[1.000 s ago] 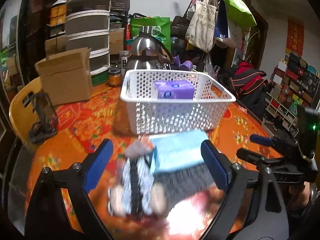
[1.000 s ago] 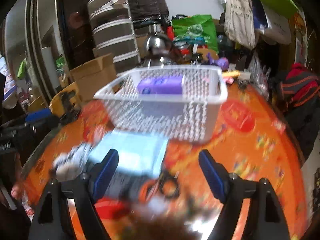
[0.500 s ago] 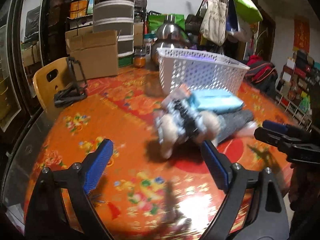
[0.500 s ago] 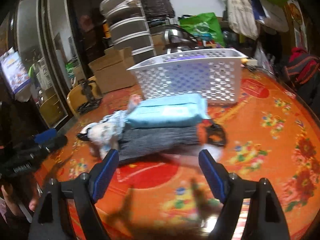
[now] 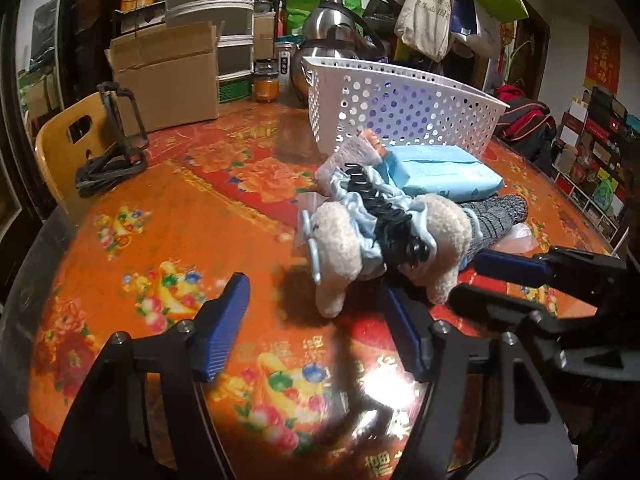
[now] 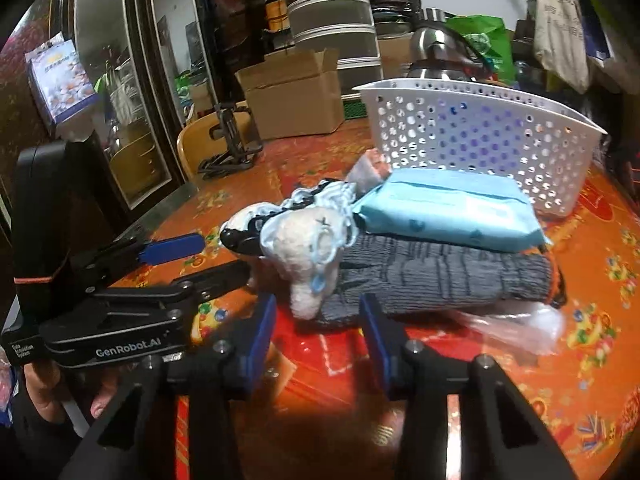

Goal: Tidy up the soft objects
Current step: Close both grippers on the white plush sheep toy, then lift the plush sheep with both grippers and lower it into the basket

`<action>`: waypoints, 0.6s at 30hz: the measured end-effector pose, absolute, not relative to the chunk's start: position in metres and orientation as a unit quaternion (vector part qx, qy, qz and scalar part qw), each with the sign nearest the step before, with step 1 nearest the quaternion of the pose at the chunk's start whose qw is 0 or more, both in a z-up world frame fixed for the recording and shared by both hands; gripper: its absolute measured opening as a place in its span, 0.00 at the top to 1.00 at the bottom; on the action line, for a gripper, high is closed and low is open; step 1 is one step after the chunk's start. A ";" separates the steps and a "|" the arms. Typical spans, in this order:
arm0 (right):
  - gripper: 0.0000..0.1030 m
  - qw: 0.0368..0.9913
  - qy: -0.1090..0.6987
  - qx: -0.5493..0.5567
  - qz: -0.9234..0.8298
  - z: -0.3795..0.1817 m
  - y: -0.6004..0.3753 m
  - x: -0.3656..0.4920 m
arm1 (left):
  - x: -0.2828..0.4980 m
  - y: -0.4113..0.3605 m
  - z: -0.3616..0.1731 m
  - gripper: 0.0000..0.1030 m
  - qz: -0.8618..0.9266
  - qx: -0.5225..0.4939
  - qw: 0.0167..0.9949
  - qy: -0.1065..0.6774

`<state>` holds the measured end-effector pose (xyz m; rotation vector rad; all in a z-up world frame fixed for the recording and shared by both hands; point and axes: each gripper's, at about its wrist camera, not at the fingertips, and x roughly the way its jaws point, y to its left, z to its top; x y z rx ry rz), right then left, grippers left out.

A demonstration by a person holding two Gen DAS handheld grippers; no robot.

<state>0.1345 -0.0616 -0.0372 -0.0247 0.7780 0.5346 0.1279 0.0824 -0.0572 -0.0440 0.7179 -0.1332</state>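
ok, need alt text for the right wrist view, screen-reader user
The open right gripper hovers low over an orange floral table, aimed at a cream plush toy lying against a grey knit bundle topped by a light blue tissue pack. A white perforated basket stands behind; the left gripper reaches in from the left.

Basket [image 5: 404, 108] contents obscured by wall

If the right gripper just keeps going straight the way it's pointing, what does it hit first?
Most likely the plush toy: its leg hangs just ahead of the open right gripper, with the grey knit bundle right behind it. Depth is hard to judge here.
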 end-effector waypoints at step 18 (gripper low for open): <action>0.89 0.874 0.399 -0.005 0.276 -0.049 -0.050 0.151 | 0.156 0.069 -0.073 0.88 -0.093 -0.021 0.914 0.394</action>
